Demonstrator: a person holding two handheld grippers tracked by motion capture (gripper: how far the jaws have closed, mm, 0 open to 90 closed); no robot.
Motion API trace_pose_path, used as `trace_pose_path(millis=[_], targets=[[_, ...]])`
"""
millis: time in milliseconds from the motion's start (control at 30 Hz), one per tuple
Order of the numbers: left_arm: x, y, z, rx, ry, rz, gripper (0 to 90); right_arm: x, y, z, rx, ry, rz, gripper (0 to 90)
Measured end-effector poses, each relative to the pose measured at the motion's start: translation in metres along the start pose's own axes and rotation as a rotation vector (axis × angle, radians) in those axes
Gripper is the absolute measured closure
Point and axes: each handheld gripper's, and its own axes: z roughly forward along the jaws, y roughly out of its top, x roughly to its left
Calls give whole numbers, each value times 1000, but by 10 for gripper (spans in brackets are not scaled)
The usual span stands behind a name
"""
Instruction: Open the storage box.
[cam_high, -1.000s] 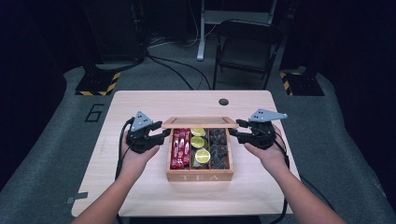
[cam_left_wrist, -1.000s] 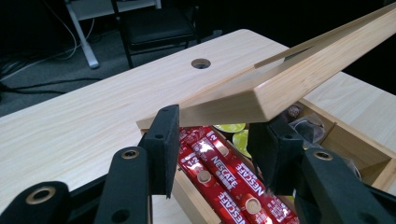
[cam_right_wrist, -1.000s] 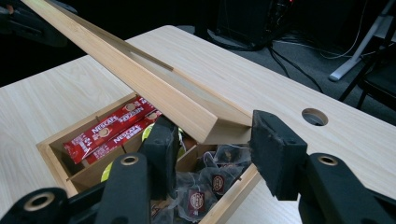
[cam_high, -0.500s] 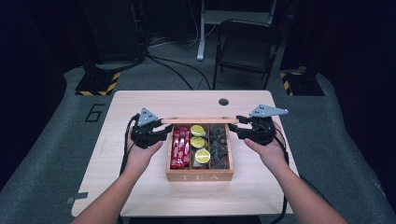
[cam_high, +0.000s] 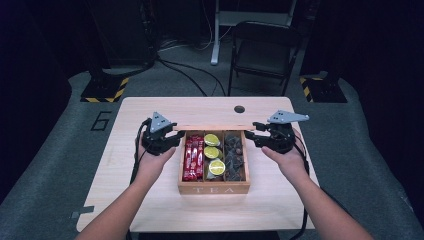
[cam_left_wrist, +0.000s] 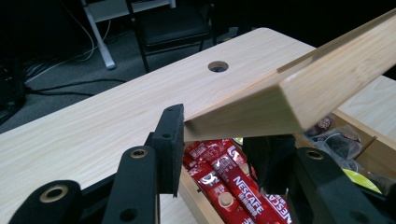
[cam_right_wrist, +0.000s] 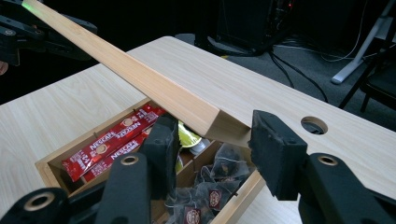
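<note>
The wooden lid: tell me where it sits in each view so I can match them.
High view: the wooden lid is a thin strip along the tea box's far edge, between both hand-held grippers.
Left gripper view: it slants from the jaws up to the upper right.
Right gripper view: it runs from the upper left down to the jaws.
Shared landmark: the round hole in the table.

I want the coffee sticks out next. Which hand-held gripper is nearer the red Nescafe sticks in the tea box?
Left. The left hand-held gripper grips the raised lid beside the red Nescafe sticks. The right hand-held gripper holds the lid's other end, across the lime and tea-bag compartments.
</note>
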Motion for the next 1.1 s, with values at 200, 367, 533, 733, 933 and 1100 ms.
trace_pose_path(millis=[200, 367, 533, 733, 933, 1100], targets=[[2, 2, 1, 1, -7, -13, 590, -4, 2, 3, 3, -9, -3, 518], [5, 6, 2, 6, -10, -27, 592, -6, 5, 4, -3, -18, 10, 515], [6, 9, 4, -5, 5, -33, 596, -10, 8, 4, -13, -16, 15, 512], [9, 15, 6, 4, 2, -39, 599, -14, 10, 7, -3, -21, 19, 512], [12, 18, 8, -2, 1, -41, 602, -20, 9, 12, 15, -37, 21, 510], [14, 22, 10, 3, 2, -39, 607, -23, 9, 16, 16, -45, 21, 509]])
